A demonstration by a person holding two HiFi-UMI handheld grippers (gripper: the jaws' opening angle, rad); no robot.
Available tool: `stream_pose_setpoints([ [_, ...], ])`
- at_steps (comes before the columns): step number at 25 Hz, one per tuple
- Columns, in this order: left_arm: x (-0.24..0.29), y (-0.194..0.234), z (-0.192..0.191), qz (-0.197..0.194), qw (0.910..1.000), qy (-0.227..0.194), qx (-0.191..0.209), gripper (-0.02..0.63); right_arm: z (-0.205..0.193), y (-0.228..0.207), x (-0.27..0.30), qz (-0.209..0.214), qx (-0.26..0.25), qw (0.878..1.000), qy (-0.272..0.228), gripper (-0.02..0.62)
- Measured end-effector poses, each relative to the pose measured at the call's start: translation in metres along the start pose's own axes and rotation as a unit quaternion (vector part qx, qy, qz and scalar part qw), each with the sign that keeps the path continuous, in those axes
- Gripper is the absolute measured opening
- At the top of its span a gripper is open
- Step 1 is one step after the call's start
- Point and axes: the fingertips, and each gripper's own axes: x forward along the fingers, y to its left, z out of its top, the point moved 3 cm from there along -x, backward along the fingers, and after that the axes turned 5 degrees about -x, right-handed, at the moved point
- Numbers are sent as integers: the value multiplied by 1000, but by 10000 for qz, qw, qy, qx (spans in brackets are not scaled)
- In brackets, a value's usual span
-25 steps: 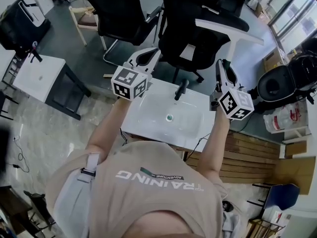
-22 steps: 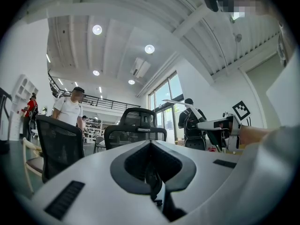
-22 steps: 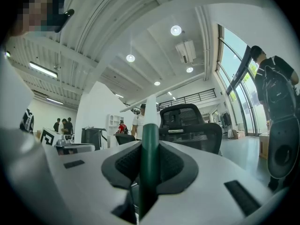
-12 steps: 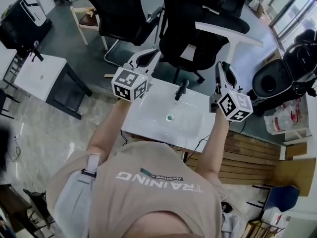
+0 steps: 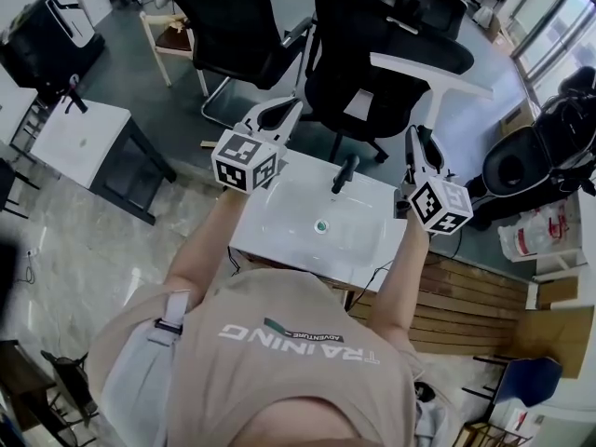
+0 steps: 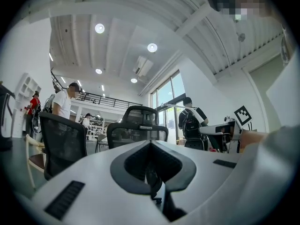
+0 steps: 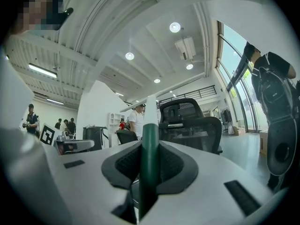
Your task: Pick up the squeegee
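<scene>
Clamping squeegee (image 7: 150,165), right claw (image 5: 413,136) hovers at sink (image 5: 368,250) edge.

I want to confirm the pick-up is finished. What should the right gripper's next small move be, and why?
Probably none beyond holding firm and level. The right gripper is clamped on the squeegee by its green handle, and the white blade sits in the air past the sink, apparently touching nothing. The left gripper is shut and empty, so it has nothing to add.
</scene>
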Motion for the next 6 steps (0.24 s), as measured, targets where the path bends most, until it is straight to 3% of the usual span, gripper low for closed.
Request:
stream_pose_setpoints([
  [6, -4, 2, 1, 45, 10000, 38, 7, 12, 1, 0, -3, 89, 274, 9996, -62, 84],
])
